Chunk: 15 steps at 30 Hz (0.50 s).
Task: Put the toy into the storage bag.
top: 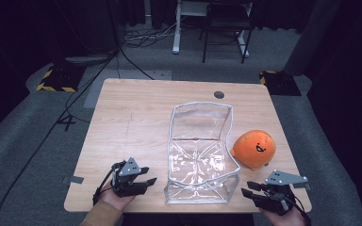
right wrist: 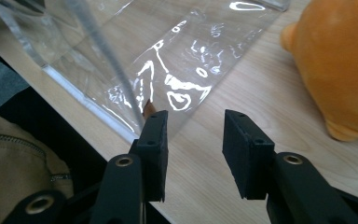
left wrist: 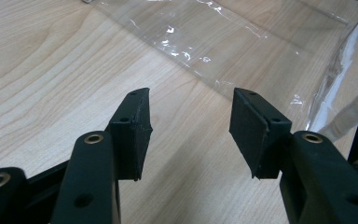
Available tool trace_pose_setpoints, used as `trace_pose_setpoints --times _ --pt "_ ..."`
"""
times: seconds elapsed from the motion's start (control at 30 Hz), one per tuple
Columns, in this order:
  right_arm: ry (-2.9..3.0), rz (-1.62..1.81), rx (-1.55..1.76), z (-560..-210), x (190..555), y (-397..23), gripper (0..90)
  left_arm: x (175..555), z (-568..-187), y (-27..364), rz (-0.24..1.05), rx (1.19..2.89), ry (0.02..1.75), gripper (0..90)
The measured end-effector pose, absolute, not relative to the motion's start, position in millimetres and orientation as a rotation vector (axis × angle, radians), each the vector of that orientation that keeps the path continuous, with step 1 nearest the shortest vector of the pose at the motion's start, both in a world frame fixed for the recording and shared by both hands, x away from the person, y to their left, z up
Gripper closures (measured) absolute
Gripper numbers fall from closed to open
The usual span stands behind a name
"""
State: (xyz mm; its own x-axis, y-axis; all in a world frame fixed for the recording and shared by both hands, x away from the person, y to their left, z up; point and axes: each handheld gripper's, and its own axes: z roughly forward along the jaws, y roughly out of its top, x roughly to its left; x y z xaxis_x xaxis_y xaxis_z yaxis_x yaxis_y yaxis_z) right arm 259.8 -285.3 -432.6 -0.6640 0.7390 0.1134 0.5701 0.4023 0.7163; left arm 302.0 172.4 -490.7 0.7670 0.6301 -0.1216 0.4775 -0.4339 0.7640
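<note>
High view: clear plastic bag [top: 200, 155] lies open mid-table beside the orange plush toy [top: 254, 149], likely light, limp and slippery, best pinched at its stiffer rim; left gripper [top: 143, 181] and right gripper [top: 249, 188] released, empty.

Left hand-held gripper [top: 143, 181] and right hand-held gripper [top: 250, 189] sit low with jaws parted (nothing between them).

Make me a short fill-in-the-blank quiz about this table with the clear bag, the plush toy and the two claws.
1. The plush toy beside the clear bag is ____ in colour.
2. In the high view the toy lies to the ____ of the bag.
3. Between the jaws of the left claw there is ____.
4. The bag rests on a ____ table.

Missing words: orange; right; nothing; wooden
</note>
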Motion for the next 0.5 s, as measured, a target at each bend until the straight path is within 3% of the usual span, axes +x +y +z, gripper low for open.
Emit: trace_pose_setpoints --times 0.5 --pt "2.333 1.1 1.218 -412 285 -309 59.9 309 -498 200 0.283 2.091 0.934 48.4"
